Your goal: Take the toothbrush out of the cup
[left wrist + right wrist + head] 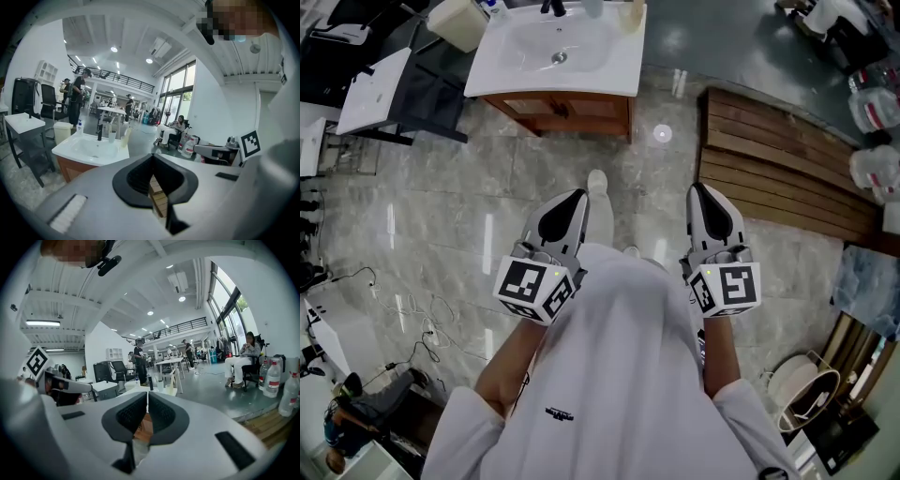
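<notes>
Jaws of the left gripper [152,157] are closed tip to tip, black ribbed pads together, nothing between them. Jaws of the right gripper [146,395] are likewise closed and empty.

From the head view, the left gripper [579,195] and the right gripper [698,187] are held side by side before the person's white shirt [619,375]. Both point toward the white rectangular washbasin [534,70] and are well apart from it, over the grey marbled floor [441,206].

The washbasin sits on a brown wooden cabinet [567,108]. A black tap [100,131] stands at the basin's rear rim. Just right of the tap is a clear tumbler [111,136], and right of that, at the basin's rear right corner, a pale yellow cup [124,140]. The toothbrush [127,130] shows only as a slim pale piece leaning out of the cup's top; it is too small to make out further. Neither gripper is near the cup.

A cream bin [459,21] stands just left of the washbasin. A brown slatted wooden platform [769,169] lies to the basin's right.
</notes>
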A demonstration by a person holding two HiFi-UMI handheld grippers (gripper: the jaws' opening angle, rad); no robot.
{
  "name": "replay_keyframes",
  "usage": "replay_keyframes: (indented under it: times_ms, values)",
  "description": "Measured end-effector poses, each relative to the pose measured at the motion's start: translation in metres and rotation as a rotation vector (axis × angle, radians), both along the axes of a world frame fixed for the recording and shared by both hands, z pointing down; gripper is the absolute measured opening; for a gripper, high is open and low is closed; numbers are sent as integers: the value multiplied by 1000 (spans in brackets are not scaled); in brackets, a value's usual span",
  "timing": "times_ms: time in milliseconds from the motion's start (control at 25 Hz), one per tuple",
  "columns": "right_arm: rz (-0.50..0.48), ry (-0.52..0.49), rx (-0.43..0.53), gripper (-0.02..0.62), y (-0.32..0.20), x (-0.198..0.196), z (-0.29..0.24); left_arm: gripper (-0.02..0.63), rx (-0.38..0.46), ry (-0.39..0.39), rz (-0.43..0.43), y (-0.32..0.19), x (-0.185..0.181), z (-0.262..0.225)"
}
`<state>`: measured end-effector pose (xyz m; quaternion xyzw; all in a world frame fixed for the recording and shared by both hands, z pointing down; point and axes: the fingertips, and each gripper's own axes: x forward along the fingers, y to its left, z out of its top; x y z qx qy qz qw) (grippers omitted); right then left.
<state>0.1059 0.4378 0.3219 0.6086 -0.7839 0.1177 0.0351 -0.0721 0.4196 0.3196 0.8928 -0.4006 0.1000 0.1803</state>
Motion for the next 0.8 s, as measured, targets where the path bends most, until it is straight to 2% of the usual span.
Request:
replay_keyframes:
  times_ms: [200,360,600,800]
  values:
    - [13,27,-21,8,-67,3,19,5,-10,19,18,-73,2,18]
    - [37,38,-46,9,-149,-2,24,5,-14,36,33,-159,-4,22]
    - [79,29,-70,9,-285,-14,4,5,-34,60,61,-298,-15,3]
    - [102,51,-81,8,-371,-22,1,5,-45,71,90,-381,-20,2]
